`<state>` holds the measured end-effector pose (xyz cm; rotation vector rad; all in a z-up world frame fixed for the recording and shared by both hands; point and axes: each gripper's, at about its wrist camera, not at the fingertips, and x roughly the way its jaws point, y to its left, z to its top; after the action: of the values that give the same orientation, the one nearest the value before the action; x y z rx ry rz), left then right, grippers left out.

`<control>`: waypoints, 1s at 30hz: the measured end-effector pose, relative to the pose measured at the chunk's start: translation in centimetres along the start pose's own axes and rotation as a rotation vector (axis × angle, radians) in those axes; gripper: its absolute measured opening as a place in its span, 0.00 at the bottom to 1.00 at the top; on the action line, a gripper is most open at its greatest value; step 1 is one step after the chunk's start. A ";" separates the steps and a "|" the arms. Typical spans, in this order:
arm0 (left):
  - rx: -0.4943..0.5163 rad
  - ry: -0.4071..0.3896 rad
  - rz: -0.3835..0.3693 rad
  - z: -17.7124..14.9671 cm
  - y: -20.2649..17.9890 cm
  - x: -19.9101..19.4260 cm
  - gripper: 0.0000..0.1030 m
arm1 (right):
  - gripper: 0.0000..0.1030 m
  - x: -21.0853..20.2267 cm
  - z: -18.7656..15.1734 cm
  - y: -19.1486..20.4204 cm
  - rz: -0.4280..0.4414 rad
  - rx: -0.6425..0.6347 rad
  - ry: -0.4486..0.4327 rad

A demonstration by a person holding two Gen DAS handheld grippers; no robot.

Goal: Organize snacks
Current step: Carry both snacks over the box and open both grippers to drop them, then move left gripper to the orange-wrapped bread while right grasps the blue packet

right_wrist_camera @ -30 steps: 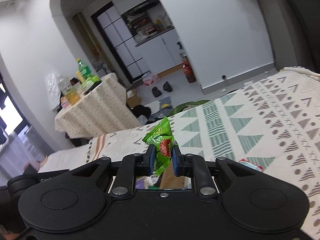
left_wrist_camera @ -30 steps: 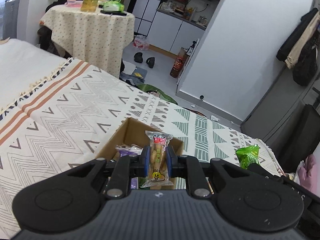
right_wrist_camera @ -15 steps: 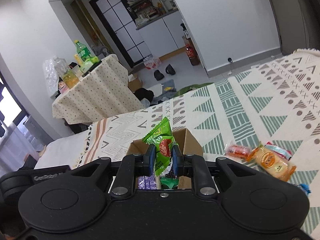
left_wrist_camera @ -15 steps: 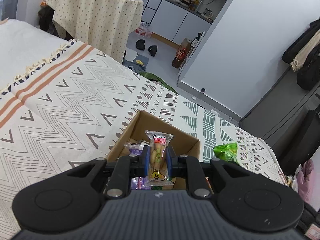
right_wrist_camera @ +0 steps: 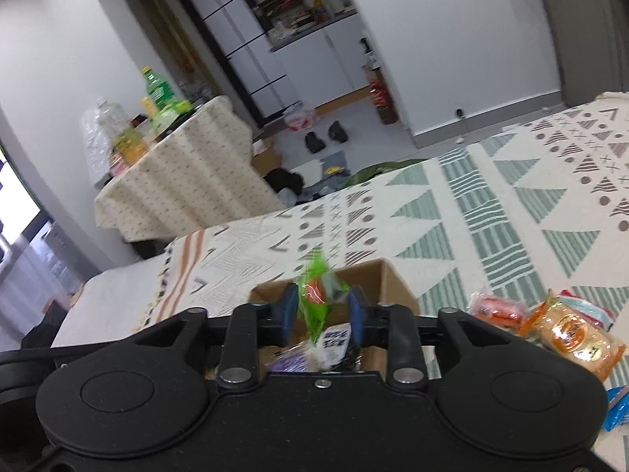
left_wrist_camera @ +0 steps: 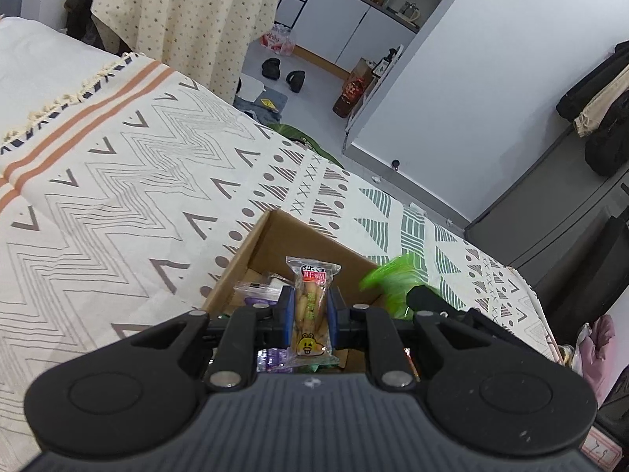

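Each black hand-held gripper [left_wrist_camera: 310,308] [right_wrist_camera: 319,308] has blue finger pads [left_wrist_camera: 286,306], 2 silver screws, round side discs.

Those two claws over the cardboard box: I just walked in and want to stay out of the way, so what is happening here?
A person is sorting snacks into a cardboard box on a patterned blanket. The left claw is shut on a clear pack of biscuit sticks above the box. The right claw is open, and its green snack packet, blurred, sits loose between the fingers above the box. A few packets already lie inside; more wrapped snacks wait on the blanket beside it.
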<state>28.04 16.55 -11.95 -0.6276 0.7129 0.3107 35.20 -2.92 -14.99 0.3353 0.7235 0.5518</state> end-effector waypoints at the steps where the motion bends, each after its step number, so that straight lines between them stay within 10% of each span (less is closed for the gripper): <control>1: 0.001 0.004 -0.003 0.0 -0.2 0.3 0.16 | 0.37 -0.1 0.1 -0.3 -0.011 0.010 -0.006; 14: 0.002 0.046 -0.093 -1.2 -3.2 2.1 0.28 | 0.50 -1.7 0.3 -5.2 -0.083 0.109 -0.020; 30: 0.038 0.042 0.049 -3.3 -5.5 0.5 0.66 | 0.64 -5.5 0.3 -10.1 -0.098 0.164 -0.023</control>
<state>29.33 10.23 -11.83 -0.5825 0.7737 0.3296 35.60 -14.32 -16.58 0.4551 0.7609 0.3967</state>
